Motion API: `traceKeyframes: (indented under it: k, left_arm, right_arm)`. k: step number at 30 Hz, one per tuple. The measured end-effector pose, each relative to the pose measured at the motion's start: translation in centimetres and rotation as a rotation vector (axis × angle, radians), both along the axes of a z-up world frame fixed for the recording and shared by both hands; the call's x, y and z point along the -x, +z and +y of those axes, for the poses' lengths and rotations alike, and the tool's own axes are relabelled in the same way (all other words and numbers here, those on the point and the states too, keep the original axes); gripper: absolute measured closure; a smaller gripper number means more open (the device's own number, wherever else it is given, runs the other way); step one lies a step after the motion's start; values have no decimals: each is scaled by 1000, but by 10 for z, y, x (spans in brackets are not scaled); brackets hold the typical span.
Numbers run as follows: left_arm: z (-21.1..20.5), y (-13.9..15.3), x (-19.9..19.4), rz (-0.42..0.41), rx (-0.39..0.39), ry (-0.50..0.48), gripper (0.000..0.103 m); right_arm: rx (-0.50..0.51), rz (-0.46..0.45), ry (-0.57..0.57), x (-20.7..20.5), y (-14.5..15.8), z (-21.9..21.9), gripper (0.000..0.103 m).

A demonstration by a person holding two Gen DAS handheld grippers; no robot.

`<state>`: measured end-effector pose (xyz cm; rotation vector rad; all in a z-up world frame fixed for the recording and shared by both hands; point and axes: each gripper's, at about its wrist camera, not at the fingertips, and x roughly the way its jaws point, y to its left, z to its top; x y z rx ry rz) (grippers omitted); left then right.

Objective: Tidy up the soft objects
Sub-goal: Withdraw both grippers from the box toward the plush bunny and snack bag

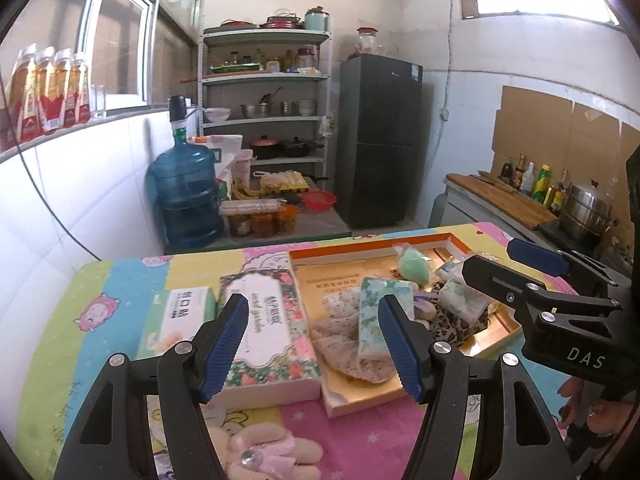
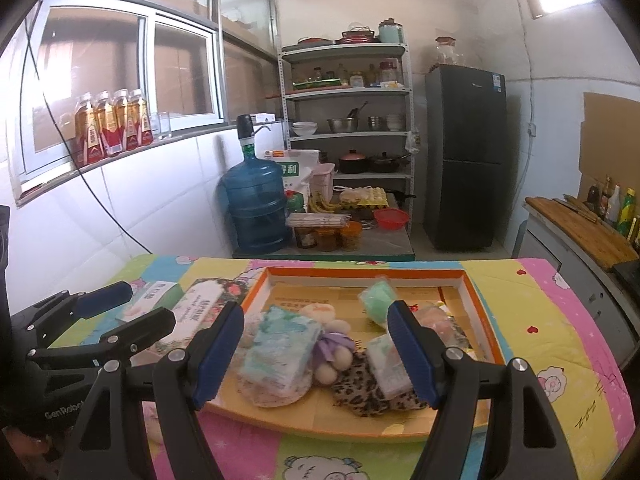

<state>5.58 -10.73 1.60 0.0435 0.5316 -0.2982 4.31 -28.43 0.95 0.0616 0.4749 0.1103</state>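
Room: a kitchen with a dark fridge (image 2: 466, 156), a metal shelf (image 2: 348, 92) of pots and jars, and a blue water jug (image 2: 256, 204) on the floor by the tiled wall.
Desk: the desk (image 2: 560, 320) has a bright cartoon patchwork cover in pink, yellow, green and blue.
Tray: a shallow orange-rimmed tray (image 2: 480, 312) lies on the desk and holds most of the soft things.
Boxes: a floral tissue box (image 1: 272, 332) lies just left of the tray, with a white and green box (image 1: 184, 312) beside it.
Soft things in tray: a floral tissue pack (image 2: 280, 352) on a dotted cloth (image 2: 272, 396), a leopard-print cloth (image 2: 368, 392), a small plush toy (image 2: 332, 344), a smaller tissue pack (image 2: 388, 364) and a green sponge in a bag (image 2: 378, 296).
Soft thing outside tray: a pink plush (image 1: 264, 452) lies on the desk at its near edge.
Left gripper (image 1: 316, 348): jaws wide apart, holding nothing, above the floral box and the tray's left edge.
Right gripper (image 2: 316, 352): jaws wide apart, holding nothing, above the tray.
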Motion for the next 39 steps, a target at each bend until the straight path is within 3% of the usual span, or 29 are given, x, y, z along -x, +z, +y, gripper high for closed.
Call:
traceKeyframes:
  k: [21, 28, 39]
  left_arm:
    - [83, -14, 35, 11, 9, 122, 34]
    - [127, -34, 49, 50, 29, 201, 34]
    - [147, -66, 64, 107, 53, 214, 34]
  right_arm:
    - [34, 23, 124, 18, -8, 69, 29]
    - [42, 98, 231, 16, -39, 105, 29]
    - [50, 208, 334, 8, -86, 146, 29]
